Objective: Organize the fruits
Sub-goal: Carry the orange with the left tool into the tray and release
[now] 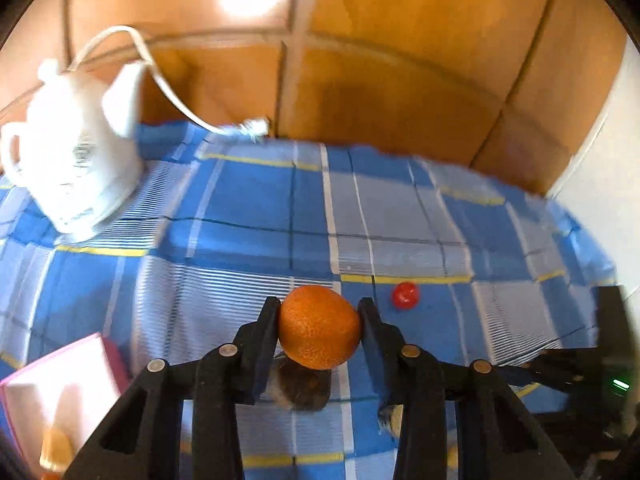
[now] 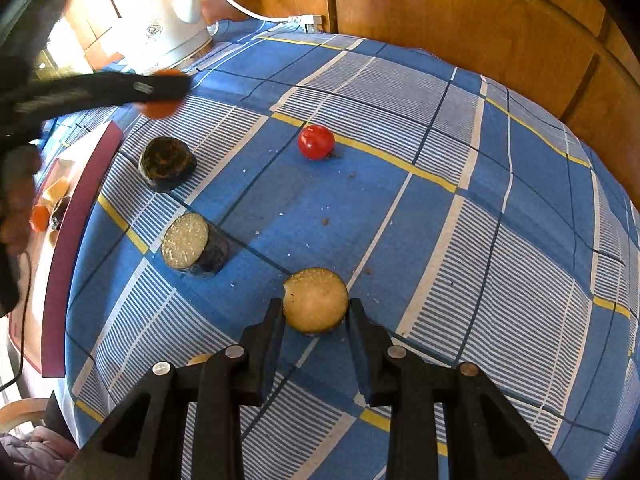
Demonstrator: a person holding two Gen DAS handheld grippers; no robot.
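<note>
In the left wrist view my left gripper (image 1: 320, 314) is shut on an orange tangerine (image 1: 318, 328), held just above the checked cloth. A dark aubergine piece (image 1: 300, 390) lies under it. My right gripper (image 2: 316, 309) is shut on a pale round aubergine slice (image 2: 316, 300), its pads against both sides. A red cherry tomato (image 2: 316, 142) lies farther back on the cloth, and also shows as the tomato (image 1: 406, 295) in the left wrist view. Two more aubergine pieces (image 2: 166, 164) (image 2: 192, 244) lie to the left. The tangerine (image 2: 160, 110) also shows in the right wrist view.
A white kettle (image 1: 76, 152) with its cord stands at the back left of the blue checked tablecloth (image 1: 256, 208). A pink-rimmed tray (image 2: 80, 216) with several cut pieces sits at the left edge. Wooden panels (image 1: 380, 80) close off the back. A person's hand (image 2: 16, 200) shows at far left.
</note>
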